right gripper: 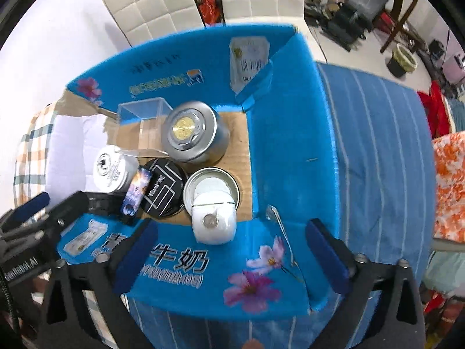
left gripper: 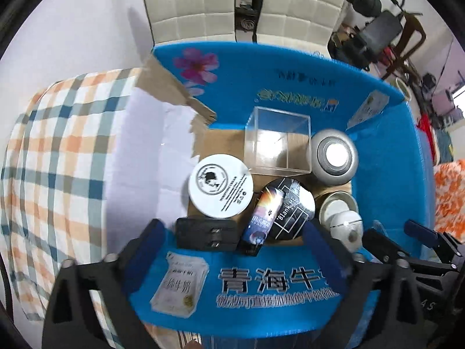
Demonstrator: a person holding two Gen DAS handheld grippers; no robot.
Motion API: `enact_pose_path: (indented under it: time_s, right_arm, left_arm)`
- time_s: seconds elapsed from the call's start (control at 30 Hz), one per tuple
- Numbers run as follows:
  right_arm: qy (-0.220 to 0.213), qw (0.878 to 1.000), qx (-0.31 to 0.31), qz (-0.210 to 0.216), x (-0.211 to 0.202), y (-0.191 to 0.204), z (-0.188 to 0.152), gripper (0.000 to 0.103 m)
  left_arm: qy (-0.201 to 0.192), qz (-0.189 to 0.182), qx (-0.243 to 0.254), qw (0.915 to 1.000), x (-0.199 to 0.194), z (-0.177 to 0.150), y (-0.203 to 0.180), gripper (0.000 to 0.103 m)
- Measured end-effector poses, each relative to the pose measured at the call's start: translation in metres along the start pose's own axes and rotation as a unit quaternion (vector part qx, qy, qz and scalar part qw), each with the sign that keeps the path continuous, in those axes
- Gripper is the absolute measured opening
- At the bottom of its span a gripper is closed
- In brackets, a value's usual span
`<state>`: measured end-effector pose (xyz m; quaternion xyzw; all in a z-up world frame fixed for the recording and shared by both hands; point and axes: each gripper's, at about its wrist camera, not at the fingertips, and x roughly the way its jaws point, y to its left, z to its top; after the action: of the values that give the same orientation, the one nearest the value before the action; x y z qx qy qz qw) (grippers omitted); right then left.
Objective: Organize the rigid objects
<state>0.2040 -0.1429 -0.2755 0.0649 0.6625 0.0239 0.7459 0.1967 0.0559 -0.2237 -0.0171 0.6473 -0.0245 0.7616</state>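
An open blue cardboard box holds a clear cube, a silver round tin, a white round tin, a black round tin, a small galaxy-print pack, a black block, an open tin and a white rounded case. My left gripper hovers open above the near flap. My right gripper hangs open over the same flap, holding nothing.
A checked cloth lies left of the box, a blue striped cloth right of it. An orange patterned cloth is at the far right. Two white padded chairs stand behind the table, with floor clutter beyond.
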Motion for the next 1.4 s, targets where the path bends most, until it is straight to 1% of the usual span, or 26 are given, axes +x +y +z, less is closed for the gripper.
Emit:
enact_pose_path:
  time_s: [0.07, 0.13, 0.33, 0.47, 0.57, 0.8, 0.9, 1.0, 1.13, 1.23, 1.4]
  right_arm:
    - [-0.013, 1.0, -0.007, -0.005, -0.015, 0.003, -0.006, 0.103]
    - [-0.028, 1.0, -0.01, 0.0, -0.036, 0.003, -0.014, 0.103]
    - [-0.082, 0.996, -0.008, 0.014, -0.109, 0.005, -0.042, 0.103]
    - [-0.125, 0.992, -0.017, 0.011, -0.167, 0.007, -0.063, 0.103]
    - [-0.146, 0.989, -0.02, 0.014, -0.199, 0.007, -0.077, 0.103]
    - [-0.184, 0.982, -0.017, 0.031, -0.273, 0.001, -0.114, 0.103]
    - [-0.2, 0.979, -0.023, 0.024, -0.298, 0.001, -0.128, 0.103]
    - [-0.21, 0.977, -0.029, 0.017, -0.314, 0.002, -0.139, 0.103]
    - [-0.219, 0.975, -0.031, 0.001, -0.324, 0.002, -0.149, 0.103]
    - [-0.22, 0.975, -0.029, -0.011, -0.327, 0.0, -0.152, 0.103]
    - [-0.217, 0.976, -0.023, -0.017, -0.324, -0.005, -0.15, 0.103]
  left_arm:
    - [-0.012, 0.006, -0.003, 0.9999, -0.015, -0.004, 0.003, 0.103]
    - [-0.025, 0.008, -0.003, 0.9996, -0.029, -0.005, 0.001, 0.103]
    - [-0.076, 0.027, 0.013, 0.9966, -0.093, -0.022, -0.009, 0.103]
    - [-0.117, 0.035, 0.018, 0.9923, -0.142, -0.04, -0.018, 0.103]
    - [-0.146, 0.036, 0.019, 0.9885, -0.174, -0.052, -0.022, 0.103]
    - [-0.177, 0.026, 0.019, 0.9836, -0.23, -0.077, -0.029, 0.103]
    - [-0.185, 0.028, 0.026, 0.9819, -0.248, -0.088, -0.034, 0.103]
    - [-0.193, 0.025, 0.031, 0.9804, -0.261, -0.098, -0.037, 0.103]
    - [-0.2, 0.031, 0.034, 0.9787, -0.273, -0.109, -0.04, 0.103]
    - [-0.205, 0.033, 0.032, 0.9776, -0.279, -0.114, -0.038, 0.103]
    - [-0.207, 0.037, 0.026, 0.9773, -0.281, -0.119, -0.035, 0.103]
